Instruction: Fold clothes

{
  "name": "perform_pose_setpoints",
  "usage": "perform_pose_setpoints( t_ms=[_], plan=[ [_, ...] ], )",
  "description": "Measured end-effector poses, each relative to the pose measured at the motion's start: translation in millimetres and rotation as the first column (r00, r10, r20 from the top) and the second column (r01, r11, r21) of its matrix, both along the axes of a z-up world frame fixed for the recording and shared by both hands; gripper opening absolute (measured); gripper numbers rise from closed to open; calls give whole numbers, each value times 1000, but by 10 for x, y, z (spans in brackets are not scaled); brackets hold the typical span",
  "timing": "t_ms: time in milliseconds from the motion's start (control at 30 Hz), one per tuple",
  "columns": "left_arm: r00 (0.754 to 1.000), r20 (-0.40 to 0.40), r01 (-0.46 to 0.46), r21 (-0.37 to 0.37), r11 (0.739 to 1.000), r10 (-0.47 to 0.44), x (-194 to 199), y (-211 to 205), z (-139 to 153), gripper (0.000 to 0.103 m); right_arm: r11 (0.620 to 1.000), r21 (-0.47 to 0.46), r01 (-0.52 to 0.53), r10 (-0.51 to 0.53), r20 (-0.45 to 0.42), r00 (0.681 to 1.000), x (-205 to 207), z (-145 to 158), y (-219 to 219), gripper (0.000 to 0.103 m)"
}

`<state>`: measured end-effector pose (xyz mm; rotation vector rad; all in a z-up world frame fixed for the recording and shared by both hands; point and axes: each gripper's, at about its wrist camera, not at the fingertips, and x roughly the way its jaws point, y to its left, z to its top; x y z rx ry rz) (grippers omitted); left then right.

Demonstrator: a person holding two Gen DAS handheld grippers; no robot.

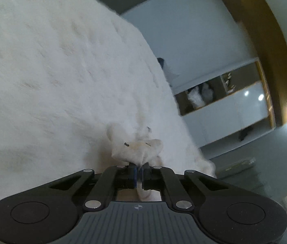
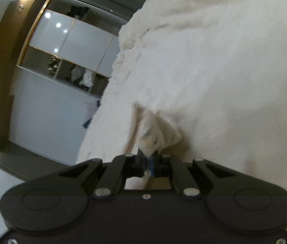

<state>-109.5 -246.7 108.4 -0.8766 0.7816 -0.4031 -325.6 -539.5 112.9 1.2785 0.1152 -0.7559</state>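
Left wrist view: left claw (image 1: 139, 169) closed, pinching a bunched edge of fluffy white garment (image 1: 52, 71). Right claw (image 2: 148, 162) likewise clamped on the garment (image 2: 225, 71), which hangs spread before a wardrobe (image 2: 62, 46).

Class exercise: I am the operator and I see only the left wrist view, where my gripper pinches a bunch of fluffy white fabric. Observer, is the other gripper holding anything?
Observer: Yes, the right gripper is shut on the same fluffy white garment.
Operator: On a flat edge?
Observer: No, on a bunched fold that sticks out ahead of its tips.
Operator: What lies beside the cloth there?
Observer: A wall cabinet with glossy doors, to the garment's left in that view.
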Motion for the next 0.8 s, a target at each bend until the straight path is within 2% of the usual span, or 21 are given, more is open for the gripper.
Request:
perform_pose_setpoints(
  t_ms=[67, 133, 200, 233, 300, 433, 467, 500, 533, 567, 633, 733, 800],
  plan=[
    [1000, -5, 14, -8, 1000, -14, -153, 68, 13, 3, 1000, 21, -11, 13, -92, 996, -62, -61, 85, 3],
    [1000, -9, 29, -15, 999, -29, -306, 137, 26, 3, 1000, 14, -18, 19, -88, 996, -121, -69, 167, 3],
    [999, -14, 43, -23, 999, -43, -459, 205, 39, 3, 998, -45, -39, 36, -55, 998, -165, 85, 316, 3],
    [999, -13, 49, -34, 998, -49, -519, 235, 64, 3, 997, -64, -46, 44, -39, 998, -154, 201, 343, 3],
    [998, 14, 60, -105, 993, -59, -454, 220, 277, 3, 993, -105, -57, 56, -9, 998, -103, 469, 366, 3],
    [997, 32, 71, -241, 968, -65, -192, 161, 854, 1, 988, -148, -43, 51, 52, 997, 28, 1144, 201, 3],
    [997, 42, 75, -255, 964, -66, -146, 132, 951, 1, 986, -166, -34, 47, 74, 996, 42, 1363, 153, 3],
    [996, 60, 84, -269, 960, -70, -89, 98, 1104, 1, 983, -184, -24, 43, 97, 994, 56, 1588, 105, 3],
    [991, 108, 108, -279, 954, -81, 2, 49, 1439, 1, 979, -202, -14, 39, 120, 992, 69, 1813, 58, 3],
    [989, 123, 111, -273, 956, -80, 48, 10, 1593, 2, 971, -239, -4, 40, 147, 988, 102, 2092, 1, 3],
    [985, 152, 116, -259, 959, -79, 157, -73, 1896, 2, 966, -257, -24, 55, 115, 992, 325, 2283, -209, 3],
    [983, 167, 108, -211, 972, -73, 532, -280, 2220, 2, 958, -281, -56, 77, 64, 995, 665, 2555, -529, 3],
    [976, 196, 118, -139, 983, -90, 749, -492, 2388, 2, 952, -295, -79, 91, 29, 995, 892, 2737, -743, 3]
  ],
)
